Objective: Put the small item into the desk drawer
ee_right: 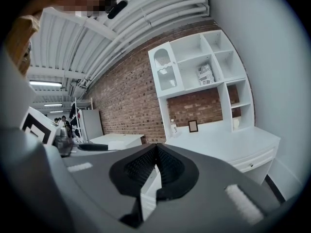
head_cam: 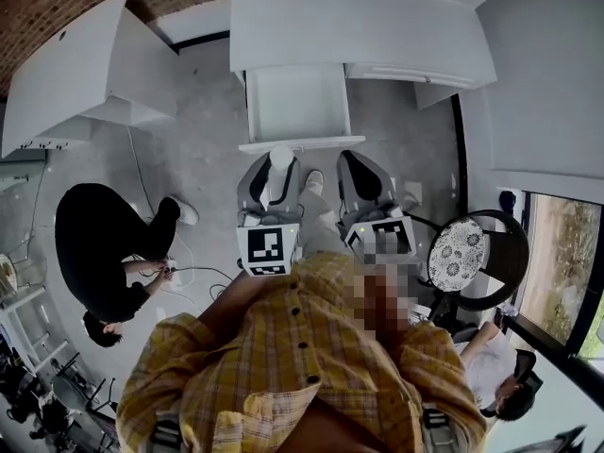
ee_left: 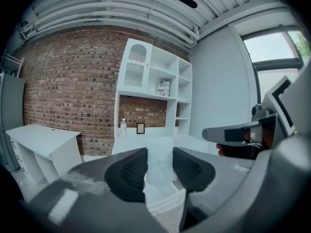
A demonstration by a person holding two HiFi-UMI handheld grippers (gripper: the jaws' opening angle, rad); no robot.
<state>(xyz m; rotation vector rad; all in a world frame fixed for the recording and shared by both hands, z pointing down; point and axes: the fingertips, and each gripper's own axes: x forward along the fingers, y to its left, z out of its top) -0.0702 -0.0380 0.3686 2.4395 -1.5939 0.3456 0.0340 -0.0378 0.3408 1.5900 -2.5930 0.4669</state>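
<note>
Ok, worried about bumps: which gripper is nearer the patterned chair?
Right. The right gripper sits just left of the patterned chair in the head view; the left gripper, holding the white item, lies farther left.

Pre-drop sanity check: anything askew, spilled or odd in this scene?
Nothing stands out. The desk drawer is pulled open and looks empty. The left gripper clamps the pale small item between its pads, and the right gripper is shut on nothing. No spills or damage visible.
</note>
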